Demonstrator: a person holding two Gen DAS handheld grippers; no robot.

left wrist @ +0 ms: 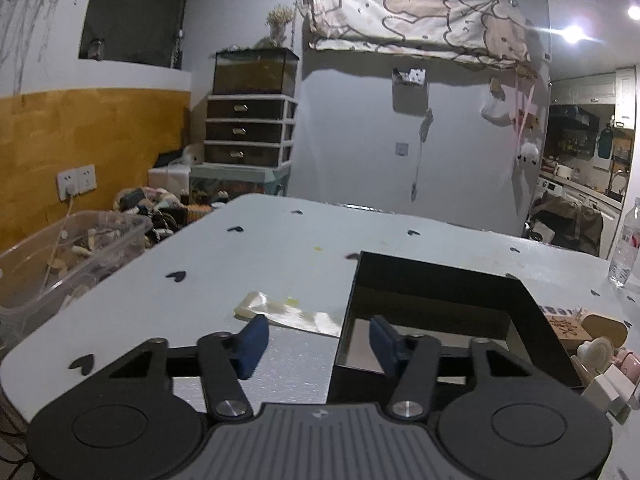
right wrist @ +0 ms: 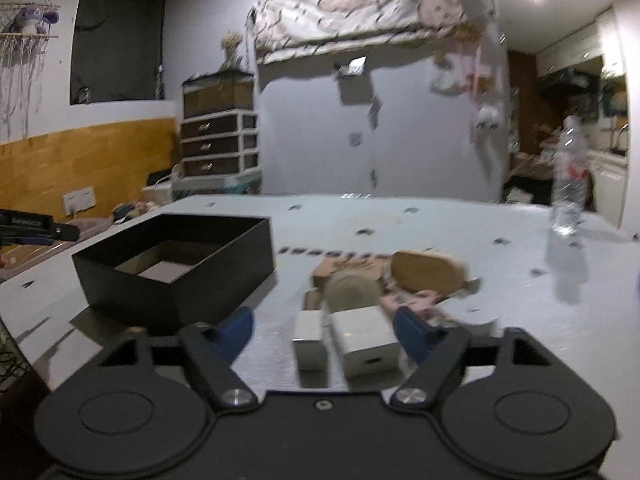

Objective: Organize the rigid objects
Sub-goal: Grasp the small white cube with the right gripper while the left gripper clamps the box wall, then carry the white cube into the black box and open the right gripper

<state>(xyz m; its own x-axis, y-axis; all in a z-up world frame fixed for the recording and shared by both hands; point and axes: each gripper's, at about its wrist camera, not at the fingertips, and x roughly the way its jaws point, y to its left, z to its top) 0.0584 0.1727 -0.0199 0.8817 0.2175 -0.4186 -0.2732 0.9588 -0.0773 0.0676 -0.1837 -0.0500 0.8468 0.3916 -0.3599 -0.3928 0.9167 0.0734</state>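
Step in hand, as judged: the approach, nothing packed yet. The room is dim and cluttered. On the pale table (right wrist: 420,220) stands an open black box (right wrist: 176,264), seemingly empty. Left gripper (left wrist: 318,342) straddles its near wall, fingers part-open, untouching. Right gripper (right wrist: 324,334) – fingers apart, empty – frames two white chargers (right wrist: 366,340). Next move: close on one.

Open black box (right wrist: 176,264) beside blurred, seemingly white blocks (right wrist: 364,340).
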